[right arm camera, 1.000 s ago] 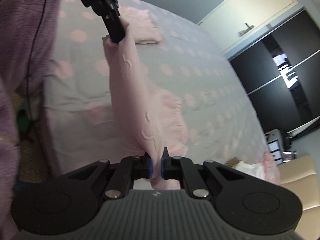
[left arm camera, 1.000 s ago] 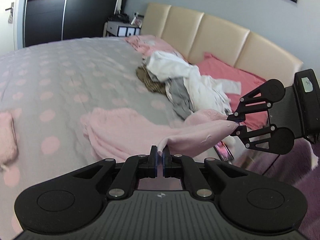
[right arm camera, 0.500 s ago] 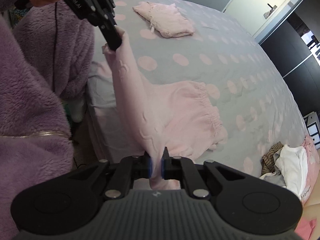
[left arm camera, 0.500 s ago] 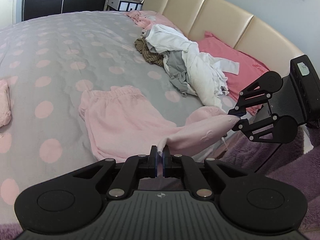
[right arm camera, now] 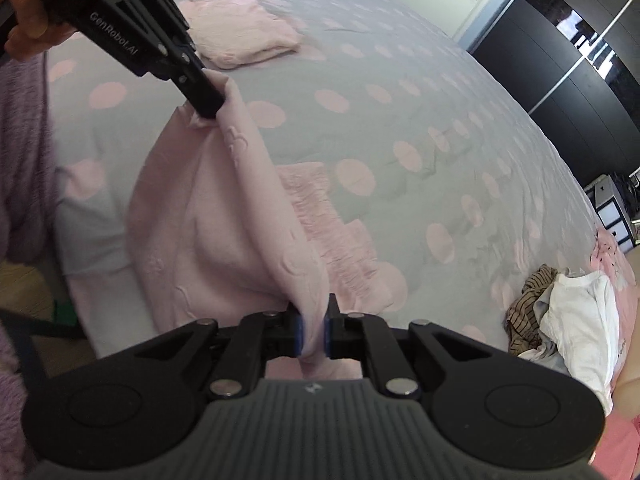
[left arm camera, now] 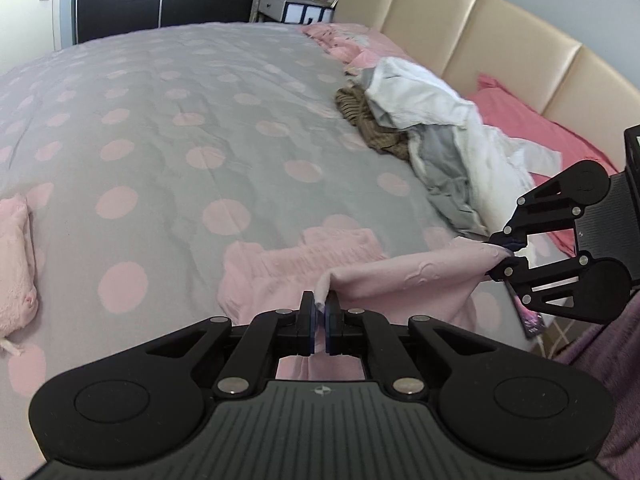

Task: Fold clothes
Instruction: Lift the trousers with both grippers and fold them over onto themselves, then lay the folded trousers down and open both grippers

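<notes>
Right wrist: "GenRobot.AI" on left tongs [right arm camera: 208, 110], w/ pink garment [right arm camera: 240, 216].

garment [left arm camera: 404, 280]: pale pink, embossed | bedspread [left arm camera: 192, 128]: grey, pink dots | folded piece far left [left arm camera: 14, 264]: pale pink | pile right [left arm camera: 432, 136]: white, grey, brown stripe | headboard [left arm camera: 500, 40]: beige | pillow [left arm camera: 532, 128]: coral pink | grippers: black, blue pads
</notes>
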Motion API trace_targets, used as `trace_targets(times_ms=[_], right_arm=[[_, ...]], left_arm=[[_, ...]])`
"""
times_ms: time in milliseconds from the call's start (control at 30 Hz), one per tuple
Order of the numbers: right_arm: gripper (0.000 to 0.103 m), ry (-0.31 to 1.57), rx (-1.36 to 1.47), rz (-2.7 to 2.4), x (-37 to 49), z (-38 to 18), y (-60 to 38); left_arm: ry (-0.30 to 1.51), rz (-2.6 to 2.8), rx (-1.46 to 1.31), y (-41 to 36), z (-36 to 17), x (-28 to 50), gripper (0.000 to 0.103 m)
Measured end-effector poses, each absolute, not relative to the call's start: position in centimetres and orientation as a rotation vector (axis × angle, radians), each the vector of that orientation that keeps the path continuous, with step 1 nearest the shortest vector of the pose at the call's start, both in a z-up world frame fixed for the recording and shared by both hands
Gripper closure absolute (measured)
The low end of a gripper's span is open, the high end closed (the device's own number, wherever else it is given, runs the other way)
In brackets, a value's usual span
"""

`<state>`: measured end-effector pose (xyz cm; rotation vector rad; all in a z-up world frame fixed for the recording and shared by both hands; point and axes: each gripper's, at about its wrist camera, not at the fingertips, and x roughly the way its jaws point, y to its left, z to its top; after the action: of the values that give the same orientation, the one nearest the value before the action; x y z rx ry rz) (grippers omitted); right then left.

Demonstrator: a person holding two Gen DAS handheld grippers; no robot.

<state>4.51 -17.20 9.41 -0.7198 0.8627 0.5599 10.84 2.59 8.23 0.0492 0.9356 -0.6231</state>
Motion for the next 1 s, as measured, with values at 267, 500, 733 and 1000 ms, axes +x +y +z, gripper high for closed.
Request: trace_targets(times_ms=[267,500,733,1000], right_arm=[[0.087,0.969,-0.634,0.495,13.4,4.3,-17.5],[0.071,1.010,-0.542,0.413,16.9,0.7,-19.1],[0.052,0.970,-0.509,0.236,16.7,0.3,-23.1],[0.071,0.834,-0.215,0.189,12.8,2.6,-26.0]], left_arm=[[1.029,-0.555,0.026,2.1,2.5,18.3,0.101],[1.076,-0.513,-0.012,2.3,-1.1,20.5,0.100],[1.034,-0.434,-0.020,3.2,-0.3,20.2,0.095],[0.869,-0.395,-0.075,3.9,3.2,16.4,0.079]])
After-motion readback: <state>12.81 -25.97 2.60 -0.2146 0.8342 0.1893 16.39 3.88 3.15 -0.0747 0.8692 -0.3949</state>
